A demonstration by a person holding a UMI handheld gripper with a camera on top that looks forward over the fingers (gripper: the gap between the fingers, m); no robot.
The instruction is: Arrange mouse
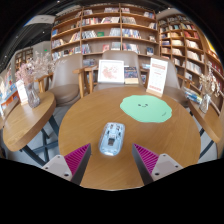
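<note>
- As seen from the gripper view, the round wooden table (95, 135) serves as the landmark; every item below is placed against it.
- Mouse (112, 138): a pale grey-white device lying flat on the near part of the table, lengthwise along the line of sight, resting on its own.
- Gripper (112, 157): spread wide and grasping nothing. Its two fingers, with magenta pads (77, 156), stand low over the near edge of the table, one at each side; the mouse lies just ahead of them, on the midline of the gap, touching neither.
- Green mat (146, 107): a flat, rounded piece on the far right part of the table, well apart from the mouse.
- Display card (111, 71): upright at the far edge of the table, its printing too small to read.
- White sign (157, 76): a tall board standing just off the far right edge of the table.
- Second table (22, 120): a smaller wooden top to the left of the landmark table, carrying a vase of dried stems (30, 82).
- Bookshelves (110, 25): filled rows lining the walls behind the table, with chairs (66, 75) between.
</note>
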